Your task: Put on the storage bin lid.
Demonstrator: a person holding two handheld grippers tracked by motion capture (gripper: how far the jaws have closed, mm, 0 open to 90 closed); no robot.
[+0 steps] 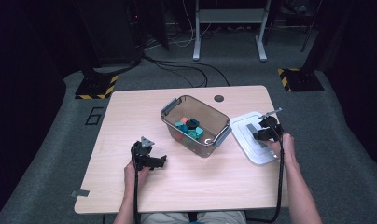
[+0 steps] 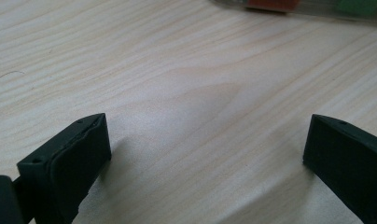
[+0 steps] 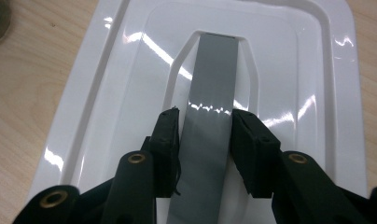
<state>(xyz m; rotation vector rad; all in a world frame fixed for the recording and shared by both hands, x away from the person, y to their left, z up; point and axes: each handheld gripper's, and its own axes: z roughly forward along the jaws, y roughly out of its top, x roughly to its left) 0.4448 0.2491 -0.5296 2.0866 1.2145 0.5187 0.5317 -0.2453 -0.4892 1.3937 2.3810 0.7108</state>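
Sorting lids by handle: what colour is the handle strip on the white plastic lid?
Grey handle strip, clearest in the right gripper view.

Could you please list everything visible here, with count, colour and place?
Light wooden table: one, centre.
Clear plastic bin with grey latches: one, table middle, open.
Small blocks: several, teal, orange, black, inside the bin.
White plastic lid with grey handle strip: one, table right of the bin.
Left claw: black, open above bare table.
Right claw: black, shut on the lid's handle strip.
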